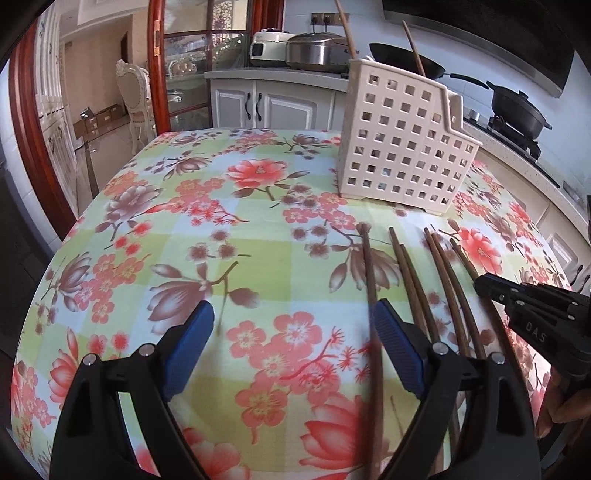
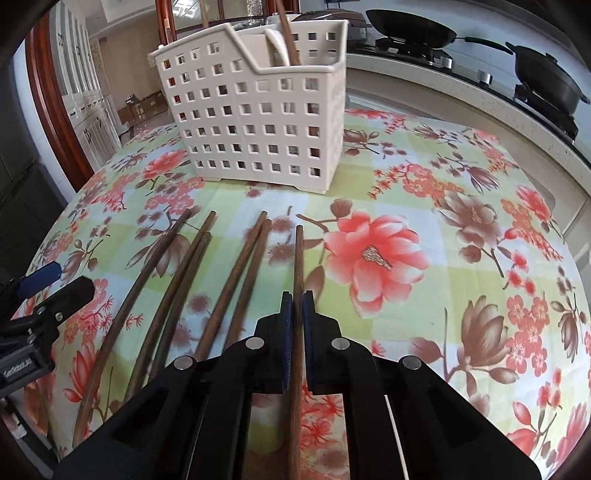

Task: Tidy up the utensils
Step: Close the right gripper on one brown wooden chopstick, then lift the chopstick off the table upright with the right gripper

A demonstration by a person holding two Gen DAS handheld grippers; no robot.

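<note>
Right gripper (image 2: 297, 301) is clamped on one brown chopstick (image 2: 298, 258), blue pads (image 2: 307, 314) pressing it from both sides; we see that stick run between the fingers and out toward the holder, its far end over the floral tablecloth (image 2: 461, 332); whether it is lifted or touching the cloth we cannot tell; left gripper (image 1: 293, 325) sits with jaws spread wide, nothing between the pads, hovering over the cloth; its right finger (image 1: 397, 347) is just beside the leftmost stick (image 1: 371, 295), contact we cannot confirm; in the right wrist view we count five more chopsticks (image 2: 236, 280) lying loose on the cloth left of the gripped one, fanned out, thin ends toward the holder; two pairs lie nearly touching, one single stick farthest left; white perforated utensil holder (image 2: 255, 110) stands upright on the table beyond the sticks, near but apart from their tips; inside its taller back compartment we see two brown sticks (image 2: 290, 37) leaning and a white spoon handle (image 2: 277, 40); left gripper shows at the left edge of the right wrist view, right gripper at the right edge of the left wrist view; behind the table a counter with a wok (image 2: 410, 24) and a dark pan (image 2: 546, 77) on a stove
</note>
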